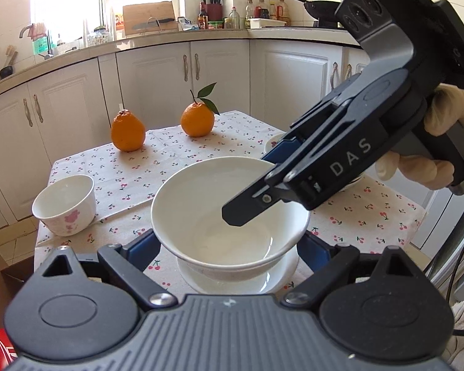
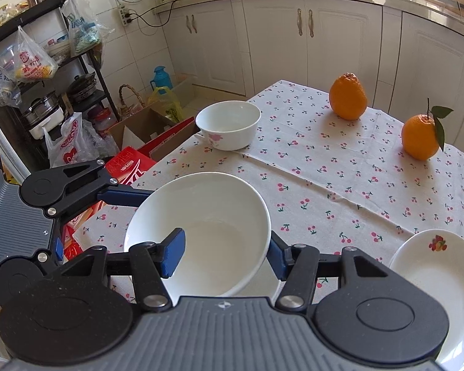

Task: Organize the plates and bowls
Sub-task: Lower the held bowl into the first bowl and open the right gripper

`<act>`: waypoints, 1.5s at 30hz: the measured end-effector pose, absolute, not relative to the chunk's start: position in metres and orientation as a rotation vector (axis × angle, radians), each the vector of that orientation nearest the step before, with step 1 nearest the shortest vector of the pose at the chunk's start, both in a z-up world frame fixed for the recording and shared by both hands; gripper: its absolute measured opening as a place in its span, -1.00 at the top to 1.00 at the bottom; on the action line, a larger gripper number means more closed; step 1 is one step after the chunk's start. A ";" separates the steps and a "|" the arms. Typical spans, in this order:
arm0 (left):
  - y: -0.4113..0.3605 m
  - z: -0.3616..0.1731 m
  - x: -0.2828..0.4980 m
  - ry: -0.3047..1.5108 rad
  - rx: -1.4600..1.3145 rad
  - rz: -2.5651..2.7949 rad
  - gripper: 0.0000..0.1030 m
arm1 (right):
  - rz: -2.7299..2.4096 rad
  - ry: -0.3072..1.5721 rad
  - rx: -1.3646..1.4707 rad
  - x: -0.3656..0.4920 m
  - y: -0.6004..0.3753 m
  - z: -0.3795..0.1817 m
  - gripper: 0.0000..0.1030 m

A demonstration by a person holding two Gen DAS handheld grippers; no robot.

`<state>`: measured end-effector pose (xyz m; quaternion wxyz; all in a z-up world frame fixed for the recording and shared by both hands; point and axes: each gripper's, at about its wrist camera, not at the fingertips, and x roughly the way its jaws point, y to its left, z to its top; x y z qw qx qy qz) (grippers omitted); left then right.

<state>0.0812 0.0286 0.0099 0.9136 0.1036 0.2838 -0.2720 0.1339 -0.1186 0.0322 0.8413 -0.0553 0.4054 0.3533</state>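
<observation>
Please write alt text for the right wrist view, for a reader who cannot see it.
The right gripper straddles the rim of a large white bowl on a cherry-print tablecloth. Beyond are a small bowl, two oranges and a plate.

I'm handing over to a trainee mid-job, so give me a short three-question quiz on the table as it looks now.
1. True or false: a plate lies under the big bowl.
2. How many oranges stand on the table? A one, B two, C three.
3. Fill in: the right gripper has one finger inside the big bowl and the other ____ it.

Key: 1 true; 2 B; 3 outside.
</observation>
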 end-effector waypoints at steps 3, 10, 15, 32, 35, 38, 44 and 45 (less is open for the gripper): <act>0.027 0.005 0.084 0.603 0.205 -0.565 -0.83 | 0.740 0.870 -0.110 0.136 -0.120 0.026 -0.21; 0.026 -0.001 0.087 0.631 0.203 -0.565 -0.83 | 0.737 0.892 -0.105 0.140 -0.120 0.015 -0.21; 0.025 -0.004 0.088 0.644 0.205 -0.567 -0.83 | 0.728 0.902 -0.117 0.140 -0.118 0.010 -0.21; 0.024 -0.007 0.091 0.657 0.220 -0.572 -0.83 | 0.732 0.901 -0.147 0.138 -0.114 0.005 -0.26; 0.025 -0.009 0.092 0.662 0.216 -0.575 -0.83 | 0.737 0.897 -0.155 0.137 -0.113 0.005 -0.31; 0.025 -0.010 0.092 0.664 0.212 -0.578 -0.83 | 0.738 0.892 -0.164 0.136 -0.112 0.004 -0.32; 0.026 -0.013 0.093 0.673 0.203 -0.590 -0.85 | 0.736 0.883 -0.183 0.134 -0.109 0.003 -0.50; 0.026 -0.013 0.092 0.670 0.208 -0.589 -0.87 | 0.736 0.874 -0.186 0.133 -0.110 0.003 -0.53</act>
